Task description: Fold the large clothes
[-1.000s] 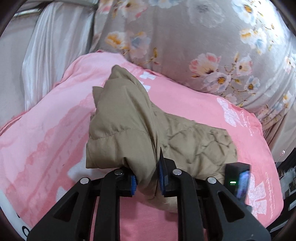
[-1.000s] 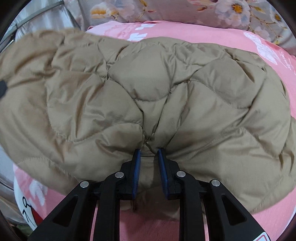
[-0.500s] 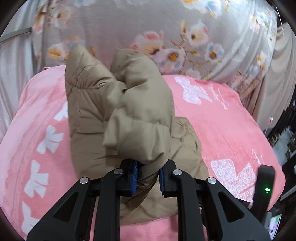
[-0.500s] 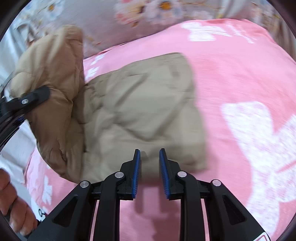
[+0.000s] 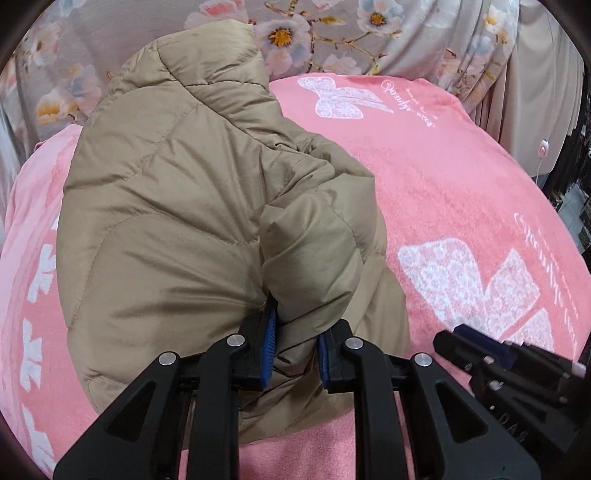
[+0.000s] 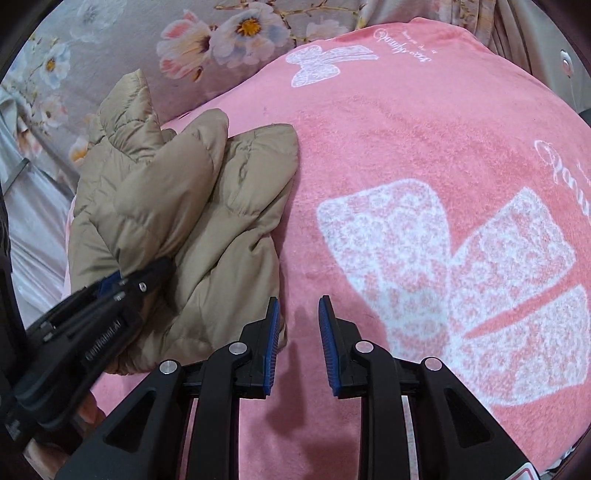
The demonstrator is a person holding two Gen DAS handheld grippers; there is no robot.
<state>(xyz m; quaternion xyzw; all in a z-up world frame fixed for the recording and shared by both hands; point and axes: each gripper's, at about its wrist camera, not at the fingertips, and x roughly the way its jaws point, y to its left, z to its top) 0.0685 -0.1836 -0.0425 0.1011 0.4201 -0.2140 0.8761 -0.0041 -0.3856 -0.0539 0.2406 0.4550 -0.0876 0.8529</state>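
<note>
Pink blanket [image 6: 388,155] with white bows covers the bed, floral fabric [image 5: 325,33] behind. Left claw [image 5: 295,343] clamps a fold of the tan quilted jacket [image 5: 177,206], which bunches up right ahead of it. Right claw [image 6: 297,332] hangs empty, jaws apart, the jacket [image 6: 177,206] just beside its left finger.

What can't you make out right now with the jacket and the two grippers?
- Left wrist view: the left gripper's pad tips, buried in the jacket; the blanket under the bundle.
- Left wrist view: the right gripper, blurred and cut off at the frame's edge.
- Right wrist view: the left gripper's grip point, hidden by jacket folds.
- Both views: how neatly the folded layers lie underneath.
</note>
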